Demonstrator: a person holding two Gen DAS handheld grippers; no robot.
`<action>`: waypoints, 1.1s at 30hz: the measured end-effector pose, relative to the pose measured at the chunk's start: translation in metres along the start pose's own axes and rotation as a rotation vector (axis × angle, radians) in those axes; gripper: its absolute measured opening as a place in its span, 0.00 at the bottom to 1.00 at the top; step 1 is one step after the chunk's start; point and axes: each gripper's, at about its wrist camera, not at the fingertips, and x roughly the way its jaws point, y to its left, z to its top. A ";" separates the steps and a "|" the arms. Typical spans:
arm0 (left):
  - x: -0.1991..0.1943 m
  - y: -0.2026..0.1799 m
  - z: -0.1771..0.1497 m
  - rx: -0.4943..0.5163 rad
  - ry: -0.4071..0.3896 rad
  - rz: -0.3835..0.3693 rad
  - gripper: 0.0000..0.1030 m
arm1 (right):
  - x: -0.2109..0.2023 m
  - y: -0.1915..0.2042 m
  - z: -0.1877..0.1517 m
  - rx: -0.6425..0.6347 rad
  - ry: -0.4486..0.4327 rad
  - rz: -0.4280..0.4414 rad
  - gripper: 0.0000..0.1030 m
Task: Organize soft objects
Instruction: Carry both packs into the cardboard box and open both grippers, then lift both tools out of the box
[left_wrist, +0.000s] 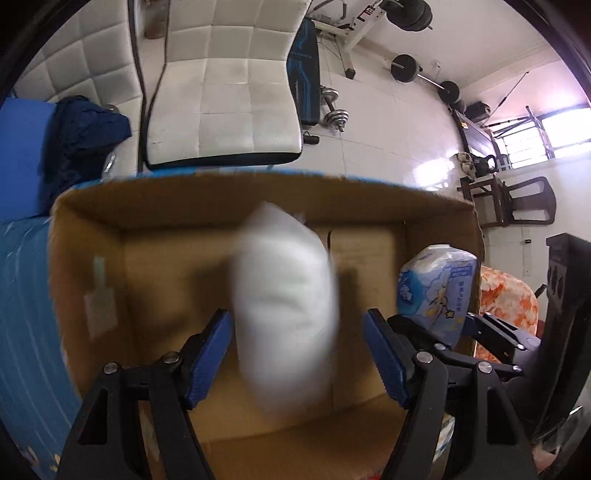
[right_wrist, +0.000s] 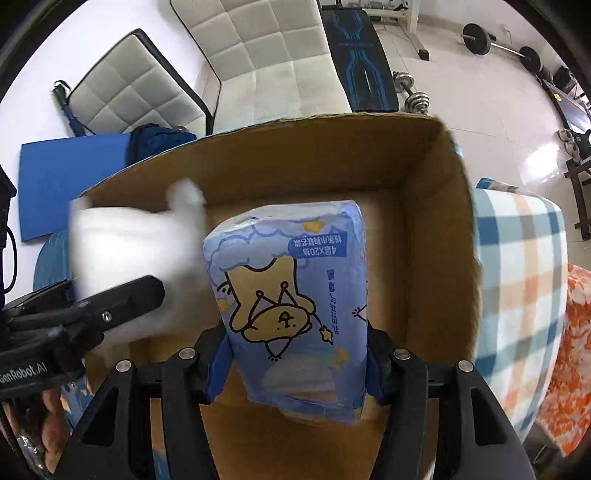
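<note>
Room: tiled floor (left_wrist: 388, 122), gym weights behind.
Box: cardboard box (right_wrist: 424, 229) open below.
White pack: white pack (left_wrist: 284, 310) blurred, loose between parted left gripper (left_wrist: 295, 354) pads.
Tissue pack: tissue pack (right_wrist: 291, 302) clamped by right gripper (right_wrist: 295, 362) over box.
Risk: white pack tumbled crooked, possibly crowding tissue pack.

Matt brown corrugated cardboard box (right_wrist: 424, 229); glossy blue printed plastic tissue pack (right_wrist: 291, 302); glossy white floor tiles (left_wrist: 399, 122).
</note>
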 end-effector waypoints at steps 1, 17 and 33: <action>0.003 0.001 0.004 0.002 0.003 0.015 0.69 | 0.004 0.000 0.004 -0.002 0.000 -0.003 0.59; 0.033 0.025 -0.013 -0.034 0.083 0.151 0.71 | 0.064 0.015 0.031 -0.004 0.068 -0.041 0.63; -0.047 0.014 -0.069 -0.047 -0.121 0.335 0.71 | 0.029 0.028 0.012 -0.042 0.005 -0.102 0.77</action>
